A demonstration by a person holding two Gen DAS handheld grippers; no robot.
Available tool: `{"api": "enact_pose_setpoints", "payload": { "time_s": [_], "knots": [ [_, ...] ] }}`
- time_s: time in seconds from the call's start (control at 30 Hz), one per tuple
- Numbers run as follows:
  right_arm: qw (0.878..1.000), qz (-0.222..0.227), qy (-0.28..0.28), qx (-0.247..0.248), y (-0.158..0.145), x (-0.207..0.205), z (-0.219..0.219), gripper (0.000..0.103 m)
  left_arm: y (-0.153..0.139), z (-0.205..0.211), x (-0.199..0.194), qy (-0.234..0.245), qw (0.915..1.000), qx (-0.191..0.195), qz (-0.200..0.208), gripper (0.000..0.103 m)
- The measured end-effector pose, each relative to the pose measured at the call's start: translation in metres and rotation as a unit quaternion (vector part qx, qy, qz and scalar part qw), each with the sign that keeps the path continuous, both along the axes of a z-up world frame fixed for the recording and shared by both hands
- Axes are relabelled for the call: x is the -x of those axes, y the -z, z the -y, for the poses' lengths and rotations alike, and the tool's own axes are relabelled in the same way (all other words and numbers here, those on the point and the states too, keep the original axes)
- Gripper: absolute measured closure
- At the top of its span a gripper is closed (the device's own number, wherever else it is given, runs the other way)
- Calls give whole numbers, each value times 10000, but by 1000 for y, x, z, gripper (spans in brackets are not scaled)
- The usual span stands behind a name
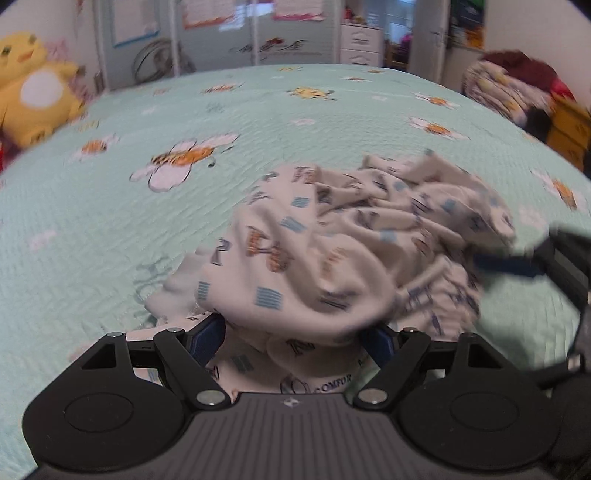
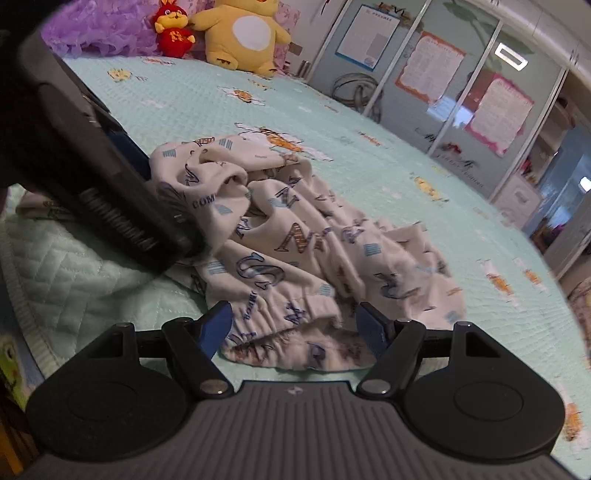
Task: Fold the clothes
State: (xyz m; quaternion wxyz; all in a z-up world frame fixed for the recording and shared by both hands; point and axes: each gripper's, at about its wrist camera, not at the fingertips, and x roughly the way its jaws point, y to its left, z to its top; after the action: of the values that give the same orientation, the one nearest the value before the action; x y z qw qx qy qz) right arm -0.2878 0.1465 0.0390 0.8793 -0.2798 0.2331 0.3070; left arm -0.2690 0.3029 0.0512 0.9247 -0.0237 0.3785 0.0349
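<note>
Straddling the crumpled white letter-printed cotton garment (image 2: 295, 236), both the left gripper (image 1: 295, 328) and right gripper (image 2: 295, 325) gape unclenched, risking pinching several bunched layers together.

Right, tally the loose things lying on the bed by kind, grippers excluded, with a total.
Crumpled printed garment: 1
Yellow plush toy: 1
Red plush toy: 1
Purple ruffled fabric: 1
Total: 4

Garment (image 1: 314, 240) print: "COMFOR"; also letters "N", "S"
</note>
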Motion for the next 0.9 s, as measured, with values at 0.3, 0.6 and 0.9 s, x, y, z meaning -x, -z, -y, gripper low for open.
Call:
{"api": "enact_pose_setpoints", "payload": {
  "time_s": [0.3, 0.6, 0.9],
  "knots": [
    [9973, -366, 198, -599, -9, -10, 13, 91, -21, -19, 9, -278, 9960, 673, 520, 87],
    [9720, 180, 906, -2159, -110, -18, 86, 93, -137, -59, 39, -713, 9745, 642, 2029, 89],
    [9240, 322, 1549, -3481, -181, -51, 162, 93, -179, -76, 29, -983, 9649, 513, 2381, 89]
  ]
}}
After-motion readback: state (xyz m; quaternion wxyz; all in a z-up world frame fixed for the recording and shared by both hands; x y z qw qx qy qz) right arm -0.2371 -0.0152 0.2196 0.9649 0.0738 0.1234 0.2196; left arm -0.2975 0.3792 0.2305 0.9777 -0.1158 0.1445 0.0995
